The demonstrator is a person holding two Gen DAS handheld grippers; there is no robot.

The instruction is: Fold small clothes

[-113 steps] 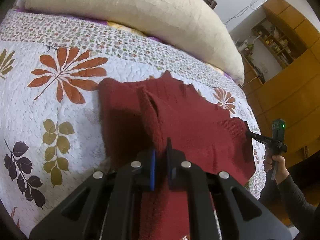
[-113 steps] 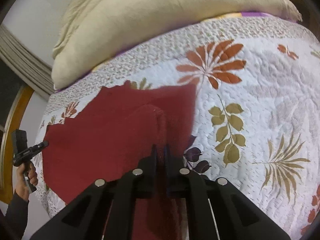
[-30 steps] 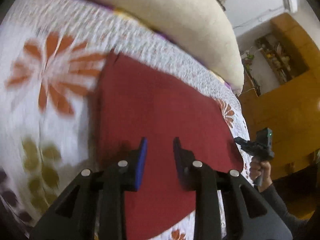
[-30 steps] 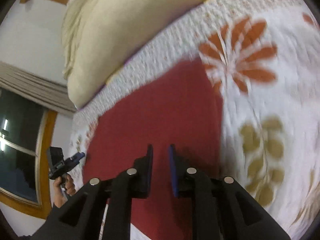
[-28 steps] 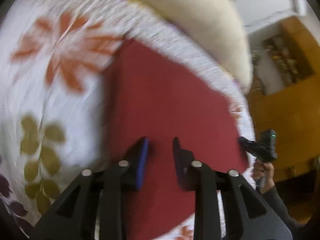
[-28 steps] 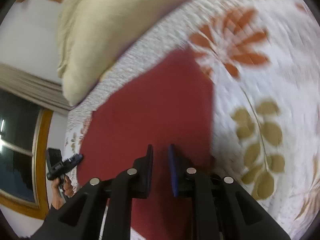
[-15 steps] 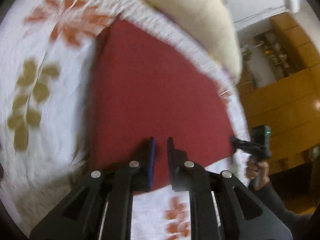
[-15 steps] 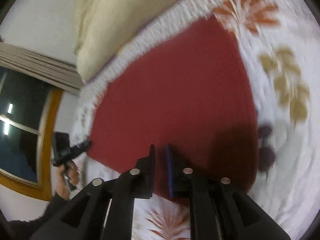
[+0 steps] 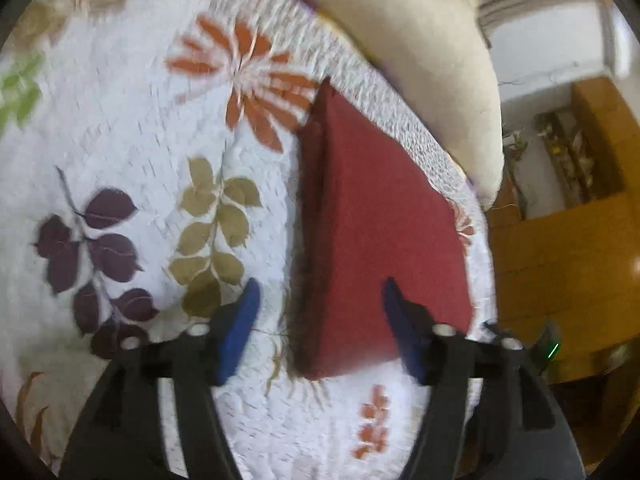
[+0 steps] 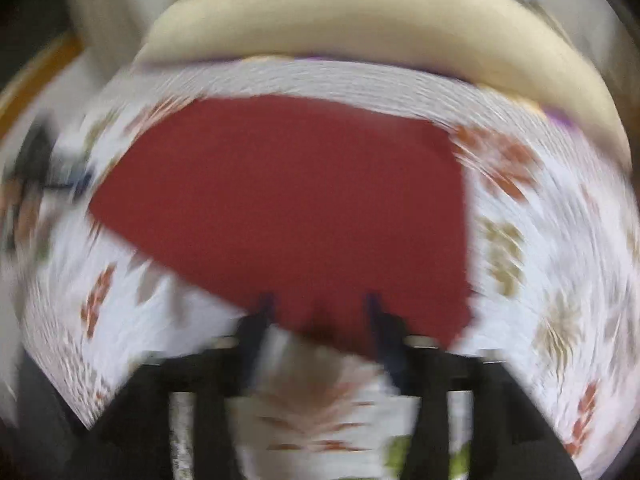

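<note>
Red cloth (image 9: 376, 240) lies flat on the bed quilt (image 9: 132, 148), folded into a neat panel; doubled edge visible along its left side in the left wrist view. Far edge sits near the quilt's patterned border, just short of the cream pillow (image 9: 420, 52).

Left gripper (image 9: 318, 322): jaws wide apart, nothing between them. Blue pads (image 9: 240, 328) straddle the cloth's near-left corner from above; can't tell if they touch the fabric.

Right gripper (image 10: 318, 316): jaws also spread, empty. Tips sit at the cloth's (image 10: 296, 204) near edge. Right wrist view is heavily motion-blurred, so contact with the fabric is unclear.

In the right view the cloth reads as a flat red panel with the pillow (image 10: 360, 36) behind it. Dark blurred shape at the far left of that frame is probably the left gripper (image 10: 36, 168), too smeared to say more.

In the left view, a green light (image 9: 554, 350) shows low on the right, beside the wooden cabinets (image 9: 568, 248).
</note>
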